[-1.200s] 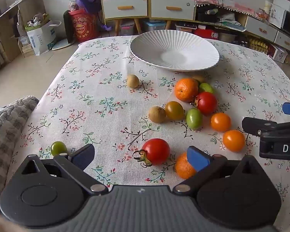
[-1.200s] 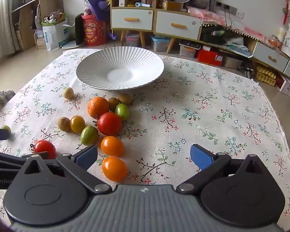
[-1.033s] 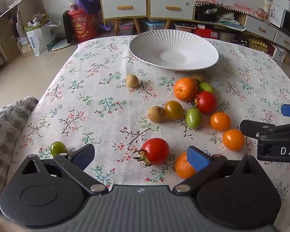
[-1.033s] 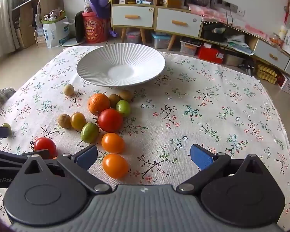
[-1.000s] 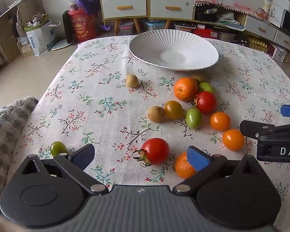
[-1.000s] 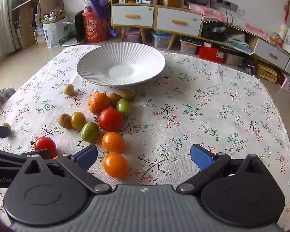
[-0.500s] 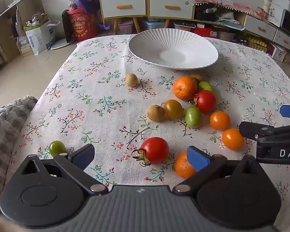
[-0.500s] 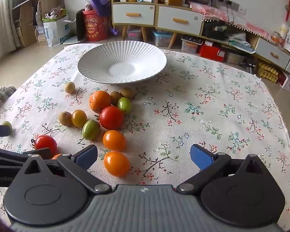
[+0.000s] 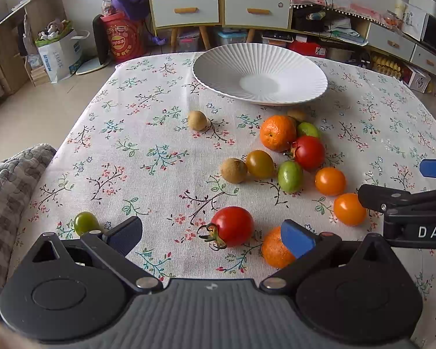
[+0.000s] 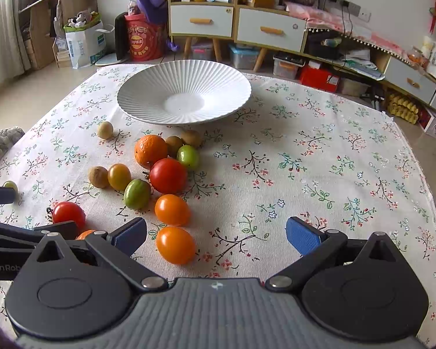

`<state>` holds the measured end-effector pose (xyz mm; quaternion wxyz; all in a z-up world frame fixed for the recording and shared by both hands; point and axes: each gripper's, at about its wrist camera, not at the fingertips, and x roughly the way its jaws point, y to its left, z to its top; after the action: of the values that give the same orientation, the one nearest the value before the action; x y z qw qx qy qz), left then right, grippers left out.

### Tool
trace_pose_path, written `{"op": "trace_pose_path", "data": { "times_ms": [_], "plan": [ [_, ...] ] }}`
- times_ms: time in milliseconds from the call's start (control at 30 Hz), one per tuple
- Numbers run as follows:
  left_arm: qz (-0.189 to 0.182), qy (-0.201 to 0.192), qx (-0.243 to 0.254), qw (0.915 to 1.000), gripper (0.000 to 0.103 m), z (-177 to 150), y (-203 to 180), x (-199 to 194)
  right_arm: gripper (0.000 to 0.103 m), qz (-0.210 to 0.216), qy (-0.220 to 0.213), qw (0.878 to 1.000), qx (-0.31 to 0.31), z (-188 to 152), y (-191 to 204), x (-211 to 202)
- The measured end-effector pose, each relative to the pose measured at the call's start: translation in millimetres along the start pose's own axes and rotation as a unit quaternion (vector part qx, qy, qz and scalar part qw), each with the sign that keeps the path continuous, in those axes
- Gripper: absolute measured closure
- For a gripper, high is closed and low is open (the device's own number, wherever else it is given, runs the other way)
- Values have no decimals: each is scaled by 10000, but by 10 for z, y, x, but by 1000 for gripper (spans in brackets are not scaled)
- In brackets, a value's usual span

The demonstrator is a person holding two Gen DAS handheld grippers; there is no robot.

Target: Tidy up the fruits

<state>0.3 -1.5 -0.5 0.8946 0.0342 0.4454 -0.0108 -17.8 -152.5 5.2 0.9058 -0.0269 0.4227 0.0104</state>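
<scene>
Both the left gripper and right gripper gape wide, empty; the white plate perhaps looms slightly nearer than before.

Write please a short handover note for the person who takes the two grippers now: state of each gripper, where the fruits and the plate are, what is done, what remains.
Left gripper: open, empty, low over the near edge, a red tomato between its fingers' line.
Right gripper: open, empty, an orange tomato just ahead.
White plate: at the far side, nothing in it.
Fruits: all loose on the tablecloth, most clustered before the plate; one small green fruit lies apart at the left.
Done: nothing placed yet.
Left: presumably, all fruits go to the plate.
</scene>
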Motion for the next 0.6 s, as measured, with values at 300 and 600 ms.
{"op": "trace_pose_path", "data": {
  "times_ms": [300,600],
  "plan": [
    [1,-3,-5,10000,1,-1,0,0,1,-1,3,10000,1,-1,2,2],
    [-5,-1,-2,10000,1,-1,-1,4,1,-8,11,10000,-8,-20,9,1]
  ]
}}
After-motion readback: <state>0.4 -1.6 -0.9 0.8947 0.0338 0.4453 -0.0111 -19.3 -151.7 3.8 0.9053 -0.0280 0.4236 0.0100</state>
